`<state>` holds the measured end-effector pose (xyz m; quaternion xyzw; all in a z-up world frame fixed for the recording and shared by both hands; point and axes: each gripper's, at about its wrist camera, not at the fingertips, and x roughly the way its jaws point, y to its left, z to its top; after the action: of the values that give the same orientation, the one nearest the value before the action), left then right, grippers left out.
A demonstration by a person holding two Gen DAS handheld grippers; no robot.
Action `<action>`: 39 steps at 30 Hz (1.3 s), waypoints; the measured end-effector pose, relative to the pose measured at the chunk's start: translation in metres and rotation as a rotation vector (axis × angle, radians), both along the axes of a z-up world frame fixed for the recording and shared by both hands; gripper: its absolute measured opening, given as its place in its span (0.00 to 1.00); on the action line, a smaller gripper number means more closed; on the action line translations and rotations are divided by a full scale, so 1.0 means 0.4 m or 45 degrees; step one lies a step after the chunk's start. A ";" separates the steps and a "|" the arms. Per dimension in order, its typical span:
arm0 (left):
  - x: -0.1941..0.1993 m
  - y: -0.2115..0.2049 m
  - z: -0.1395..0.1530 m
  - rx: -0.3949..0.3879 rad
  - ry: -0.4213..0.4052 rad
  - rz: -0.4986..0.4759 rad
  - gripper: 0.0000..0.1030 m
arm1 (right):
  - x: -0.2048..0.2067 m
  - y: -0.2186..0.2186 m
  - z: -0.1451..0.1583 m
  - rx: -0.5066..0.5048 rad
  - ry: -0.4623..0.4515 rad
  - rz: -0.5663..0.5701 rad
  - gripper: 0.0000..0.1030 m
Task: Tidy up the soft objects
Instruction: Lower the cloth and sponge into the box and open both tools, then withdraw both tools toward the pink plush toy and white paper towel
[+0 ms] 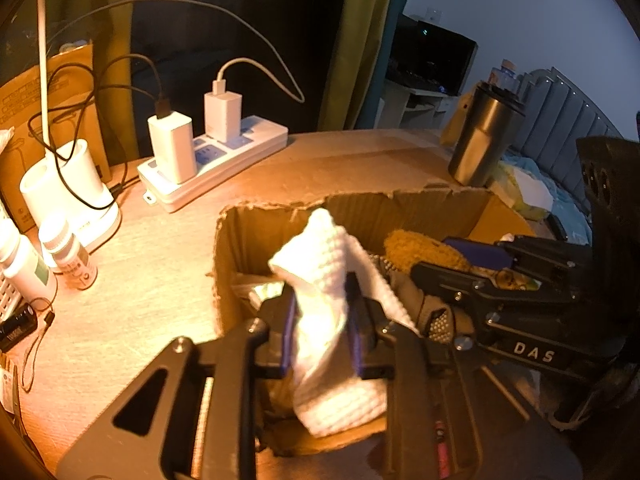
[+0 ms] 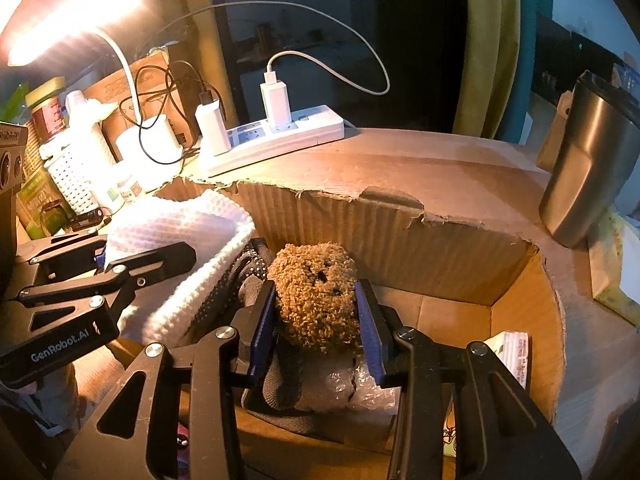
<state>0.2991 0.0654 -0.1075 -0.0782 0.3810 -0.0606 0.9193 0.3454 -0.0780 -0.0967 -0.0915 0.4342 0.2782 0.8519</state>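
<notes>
Left wrist view: the left gripper (image 1: 320,322) has its 2 fingers (image 1: 289,332) pinching a white waffle-knit cloth (image 1: 332,320), which stands bunched between the pads over the near-left part of the torn cardboard box (image 1: 280,216) on the desk. Right wrist view: the right gripper (image 2: 318,328) has its pads against both sides of a brown fuzzy plush (image 2: 316,300), held w/ a fairly wide grip above a grey dotted glove (image 2: 256,276) and bubble wrap (image 2: 344,384) inside the box. Risks, as I judge: the cloth's free end drapes toward the glove and the right gripper, so lifting either item could snag or drag the other out. The plush is squashy, so a loosening grip may let it drop crooked. The 2 grippers sit just beside each other and may collide. The steel tumbler (image 2: 588,160) at far right could be knocked on a wide swing.
</notes>
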 end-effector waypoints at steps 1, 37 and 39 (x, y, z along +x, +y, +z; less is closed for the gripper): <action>0.000 -0.001 0.001 0.001 0.005 0.001 0.25 | 0.000 -0.001 0.001 0.001 0.001 -0.003 0.44; -0.161 -0.040 0.150 0.001 -0.163 0.017 0.62 | -0.123 -0.073 0.146 0.045 -0.130 -0.082 0.60; -0.174 -0.045 0.158 0.004 -0.172 0.013 0.62 | -0.135 -0.077 0.154 0.047 -0.138 -0.085 0.60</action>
<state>0.2294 0.0473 -0.0444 -0.0745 0.3180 -0.0603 0.9432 0.2914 -0.1088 -0.0350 -0.0763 0.3851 0.2521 0.8845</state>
